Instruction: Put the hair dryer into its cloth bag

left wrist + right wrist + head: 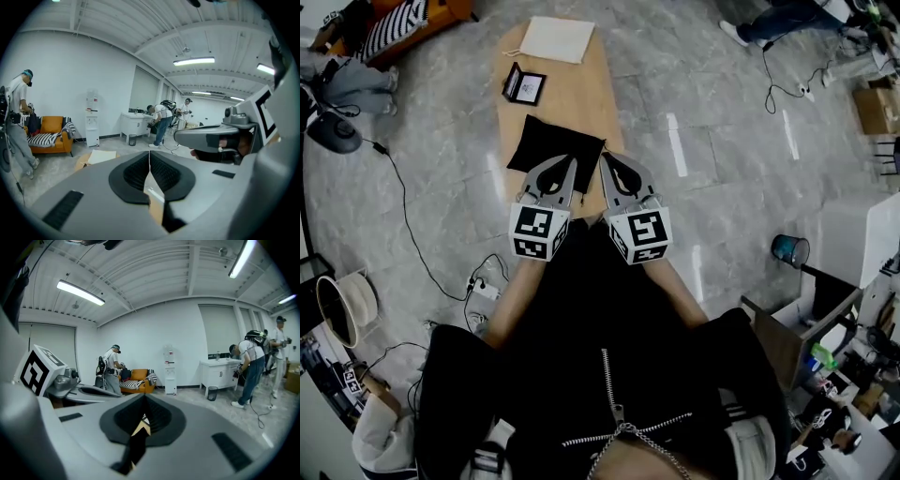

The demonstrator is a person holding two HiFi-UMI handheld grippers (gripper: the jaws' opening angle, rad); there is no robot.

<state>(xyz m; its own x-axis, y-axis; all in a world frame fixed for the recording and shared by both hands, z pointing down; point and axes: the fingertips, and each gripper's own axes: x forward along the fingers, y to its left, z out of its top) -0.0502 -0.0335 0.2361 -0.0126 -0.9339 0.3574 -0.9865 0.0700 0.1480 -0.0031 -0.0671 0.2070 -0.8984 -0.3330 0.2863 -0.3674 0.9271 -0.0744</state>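
Head view: two grippers are held side by side over the near end of one wooden table (572, 94). The left gripper (571, 169) and the right gripper (606, 161) are both clenched, pads together with nothing between them, as each gripper view confirms.

One black cloth bag (555, 145) lies flat on the table just beyond the jaw tips, and the gripper bodies cover its near edge. The hair dryer cannot be made out in any view. Farther along the table sit one small black box (524, 84) and, at the far end, one white cloth (556, 39).

On the floor are several cables and one teal bucket (789, 249). The left gripper view shows one orange sofa (49, 136), one water dispenser (92, 119), one white cabinet (136, 123) and three people. The grey jaws fill the lower half of both gripper views, hiding the tabletop.
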